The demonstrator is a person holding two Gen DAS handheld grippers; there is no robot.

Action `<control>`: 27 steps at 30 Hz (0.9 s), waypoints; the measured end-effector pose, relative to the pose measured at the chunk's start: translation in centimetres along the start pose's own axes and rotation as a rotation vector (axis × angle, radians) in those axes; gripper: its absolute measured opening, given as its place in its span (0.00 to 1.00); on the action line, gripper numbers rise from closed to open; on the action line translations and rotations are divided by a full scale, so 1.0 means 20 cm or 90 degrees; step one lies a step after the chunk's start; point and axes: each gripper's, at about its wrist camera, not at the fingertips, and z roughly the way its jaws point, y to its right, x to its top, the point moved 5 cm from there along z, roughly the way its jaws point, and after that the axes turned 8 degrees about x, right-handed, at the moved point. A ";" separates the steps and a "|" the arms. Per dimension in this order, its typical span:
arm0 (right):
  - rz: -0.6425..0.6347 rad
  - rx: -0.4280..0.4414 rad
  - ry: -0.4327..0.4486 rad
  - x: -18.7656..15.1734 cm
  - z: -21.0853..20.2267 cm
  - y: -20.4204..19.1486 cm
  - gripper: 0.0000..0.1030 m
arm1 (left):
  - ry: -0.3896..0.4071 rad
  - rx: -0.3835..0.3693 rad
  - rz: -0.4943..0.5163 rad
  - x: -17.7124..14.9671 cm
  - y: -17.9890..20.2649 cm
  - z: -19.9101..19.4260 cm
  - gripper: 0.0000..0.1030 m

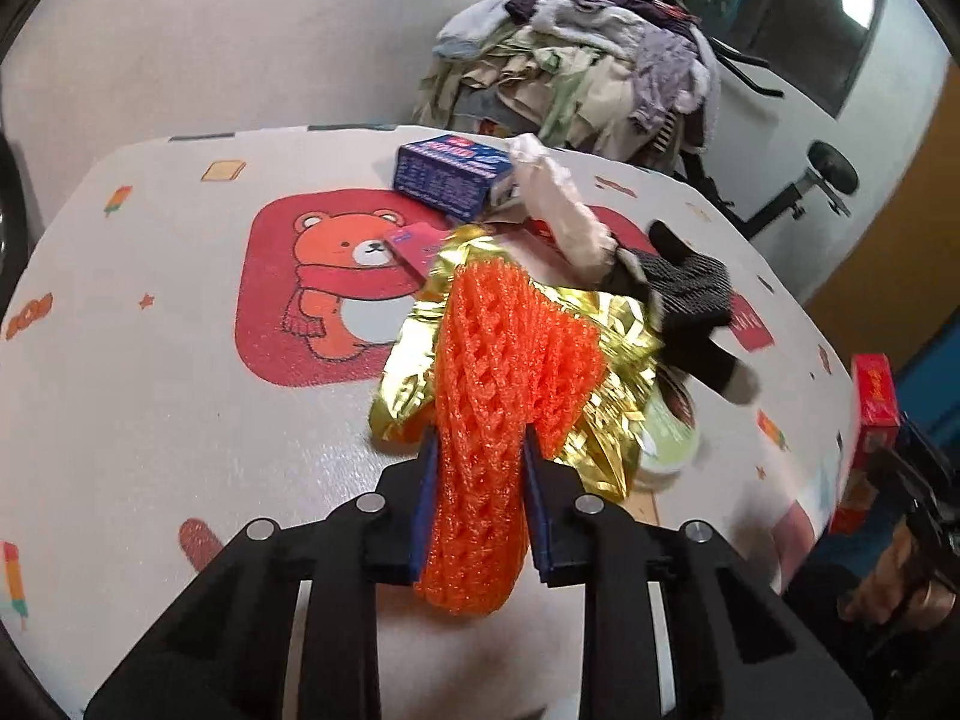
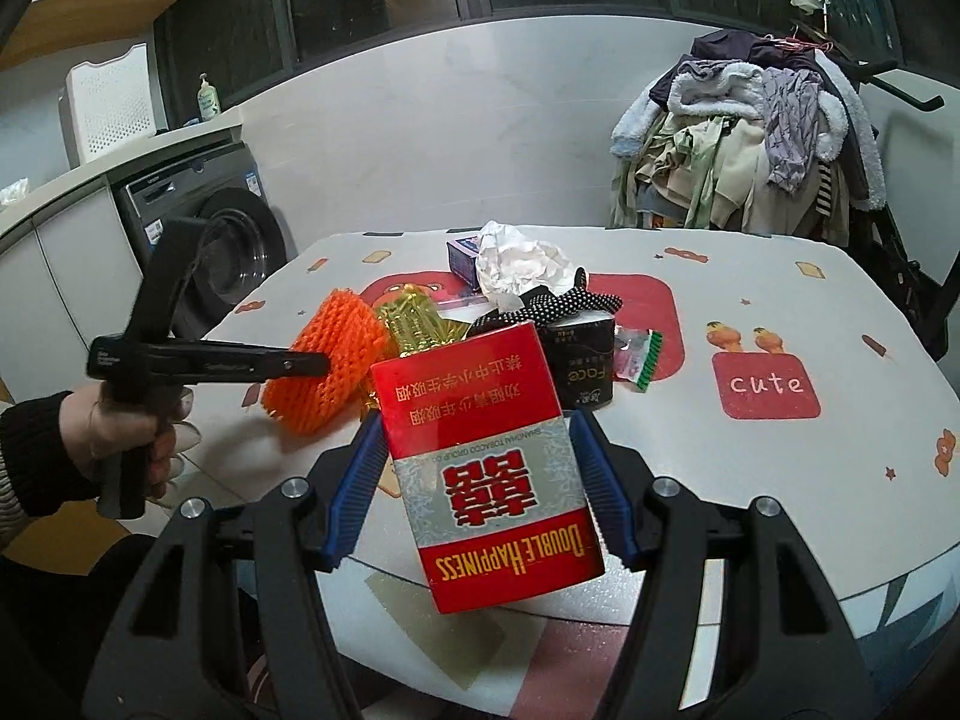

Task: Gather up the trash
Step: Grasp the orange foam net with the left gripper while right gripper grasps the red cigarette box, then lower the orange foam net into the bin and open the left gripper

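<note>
1. We take the desk (image 2: 780, 480) as our landmark: its cartoon-print cover is smooth, and the trash sits heaped near its middle, beside the red bear panel (image 1: 288, 300).
2. The gold foil sheet (image 1: 612, 420) is the widest piece in the heap. We judge it feather-light, crinkly and slippery; a bunched fold would hold better than a flat edge.
3. The orange foam net (image 1: 480, 420) lies over the foil, on the side of the heap nearest us. It looks soft, springy and almost weightless, so it squashes rather than slips. Our left hand-held gripper (image 1: 477, 450) is pinching it across its narrow middle, pads pressed into both sides.
4. The red cigarette pack (image 2: 498, 480) is lifted off the desk at its near edge. We judge it a stiff, light carton with glossy faces, likely to dent if crushed. Our right hand-held gripper (image 2: 480, 468) clamps it across its width.
5. The crumpled white paper (image 2: 519, 264) lies at the far side of the heap: light, and easy to pinch by any ridge.
6. The small green-edged wrapper (image 2: 639, 357) lies right of the heap; thin and flat, best taken at its raised edge.
</note>
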 end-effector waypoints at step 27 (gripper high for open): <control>-0.018 0.005 0.026 -0.09 -0.33 -0.20 0.61 | -0.039 -0.116 0.201 -0.78 0.59 -0.48 0.25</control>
